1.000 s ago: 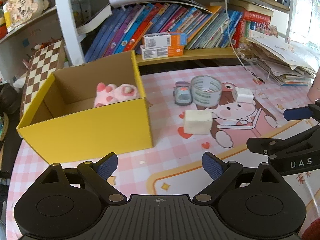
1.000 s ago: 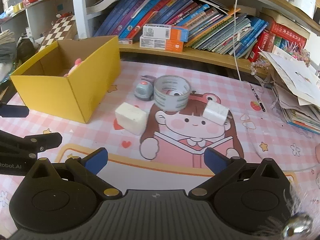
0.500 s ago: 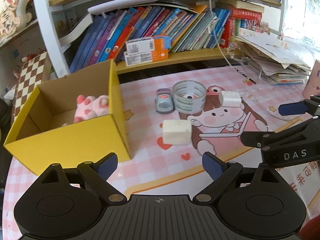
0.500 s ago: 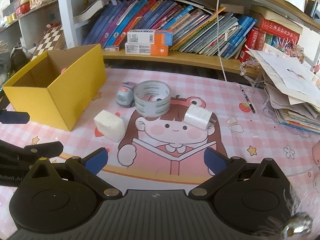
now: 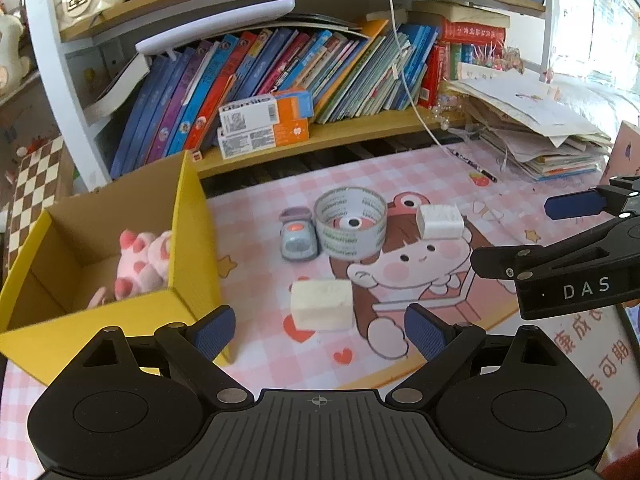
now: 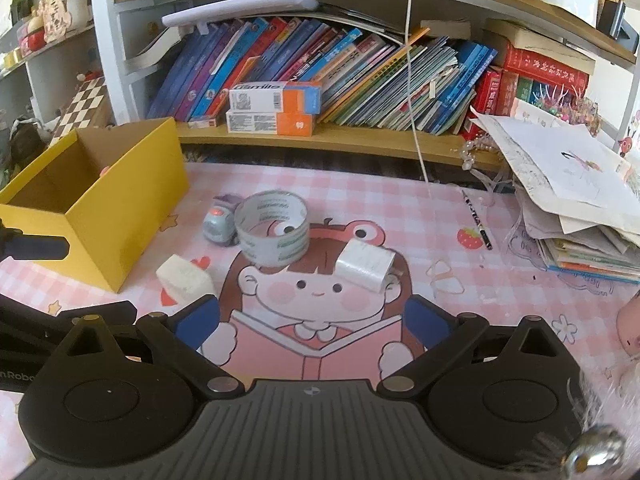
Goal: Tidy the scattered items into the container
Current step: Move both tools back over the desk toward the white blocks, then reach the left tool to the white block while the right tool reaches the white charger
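Yellow box (image 5: 120,320) at 9 o'clock on the tabletop (image 5: 256,216), pink plush (image 5: 142,264) already inside. Left hand-held gripper (image 5: 320,330) released, empty, white block (image 5: 322,310) at 12 o'clock between its fingers; the block looks soft, so a hard clench may squash it or an off-centre grip may tip it. Toy car (image 5: 298,238) touches tape roll (image 5: 350,222): grabbing one may shove the other. White packet (image 6: 366,264) at 1 o'clock of the right hand-held gripper (image 6: 314,322), also released; the two could collide.

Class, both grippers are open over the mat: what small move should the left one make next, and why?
Probably ease the left gripper forward around the cream sponge block: it lies straight ahead between the open fingers, nearest the yellow box.
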The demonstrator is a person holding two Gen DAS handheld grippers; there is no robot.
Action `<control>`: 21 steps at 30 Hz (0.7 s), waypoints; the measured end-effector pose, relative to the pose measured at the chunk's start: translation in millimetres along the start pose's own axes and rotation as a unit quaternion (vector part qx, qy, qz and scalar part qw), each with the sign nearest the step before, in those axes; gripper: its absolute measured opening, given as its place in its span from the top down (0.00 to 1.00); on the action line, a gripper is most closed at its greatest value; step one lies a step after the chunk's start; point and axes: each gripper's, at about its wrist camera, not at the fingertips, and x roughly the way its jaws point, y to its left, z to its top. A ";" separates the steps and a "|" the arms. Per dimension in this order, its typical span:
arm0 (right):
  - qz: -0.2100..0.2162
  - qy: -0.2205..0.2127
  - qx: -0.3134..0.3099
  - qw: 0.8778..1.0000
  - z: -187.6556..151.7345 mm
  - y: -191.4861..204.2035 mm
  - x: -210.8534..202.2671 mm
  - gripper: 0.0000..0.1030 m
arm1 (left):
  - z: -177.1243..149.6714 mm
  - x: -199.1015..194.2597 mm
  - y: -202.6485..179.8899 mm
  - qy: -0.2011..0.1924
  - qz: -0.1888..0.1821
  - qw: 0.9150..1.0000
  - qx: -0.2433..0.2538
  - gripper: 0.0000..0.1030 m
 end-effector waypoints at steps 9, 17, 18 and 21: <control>0.002 0.002 -0.002 1.000 11.3 -11.6 17.2 0.02 | 11.8 12.6 -4.3 -0.007 -0.003 1.000 0.003 0.09; 0.001 0.013 -0.004 1.000 18.7 -19.2 40.8 0.07 | 14.3 29.1 -4.9 0.000 -0.002 1.000 0.002 0.09; 0.001 0.015 -0.004 1.000 19.3 -20.2 44.1 0.07 | 14.4 31.4 -4.0 0.002 -0.002 1.000 0.000 0.09; 0.000 0.020 -0.003 1.000 21.2 -22.6 52.7 0.07 | 14.8 38.0 -0.9 0.007 0.000 1.000 -0.007 0.09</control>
